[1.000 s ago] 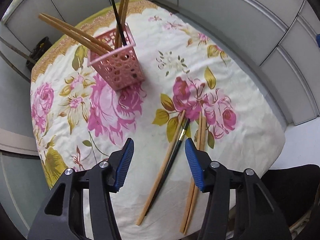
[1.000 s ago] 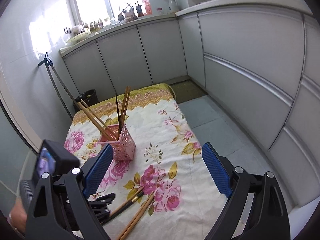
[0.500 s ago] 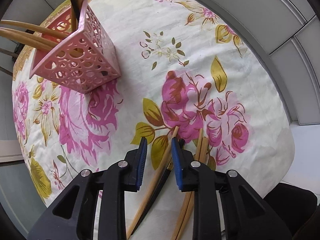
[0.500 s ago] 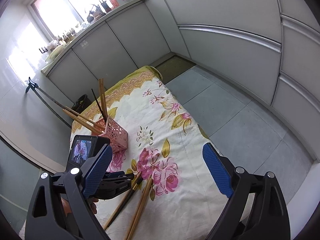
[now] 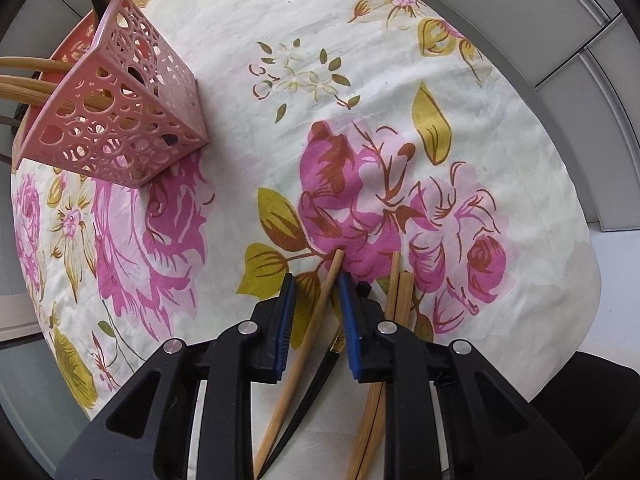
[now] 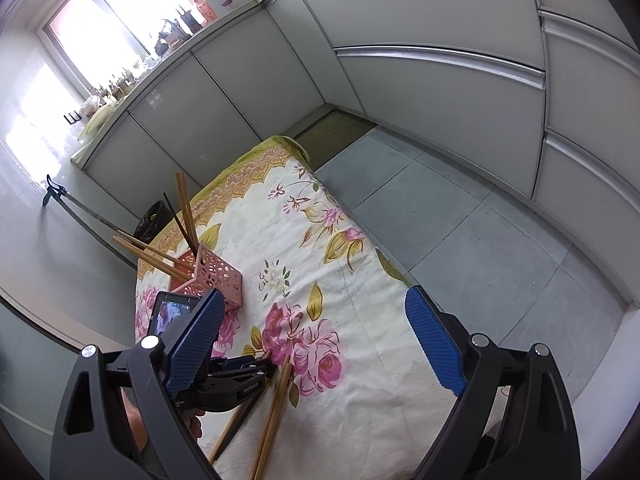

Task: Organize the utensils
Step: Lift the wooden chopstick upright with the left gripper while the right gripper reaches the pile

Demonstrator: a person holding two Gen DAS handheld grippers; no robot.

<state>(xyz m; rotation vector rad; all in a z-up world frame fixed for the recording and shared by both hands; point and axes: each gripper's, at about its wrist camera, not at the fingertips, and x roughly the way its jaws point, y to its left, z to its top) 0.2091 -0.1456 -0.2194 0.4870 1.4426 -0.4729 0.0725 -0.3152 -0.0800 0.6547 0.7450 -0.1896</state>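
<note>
A pink perforated holder (image 5: 116,120) stands on the floral tablecloth (image 5: 360,100) with several chopsticks in it; it also shows in the right wrist view (image 6: 216,276). My left gripper (image 5: 316,284) is down at the cloth, its blue pads narrowed around a light wooden chopstick (image 5: 308,344) but with a small gap on each side. A black chopstick (image 5: 312,388) lies just under it and a wooden pair (image 5: 396,292) lies to the right. My right gripper (image 6: 316,332) is wide open and empty, held above the table.
The table's right edge (image 6: 384,264) drops to a grey tiled floor. Grey cabinets (image 6: 400,92) run behind and to the right. A dark bin (image 6: 154,220) stands beyond the table's far end. The person's hand (image 6: 136,420) holds the left gripper.
My left gripper has come down to the loose chopsticks and its jaws have narrowed from wide open to either side of the light wooden one. The right gripper has tilted, staying open.
</note>
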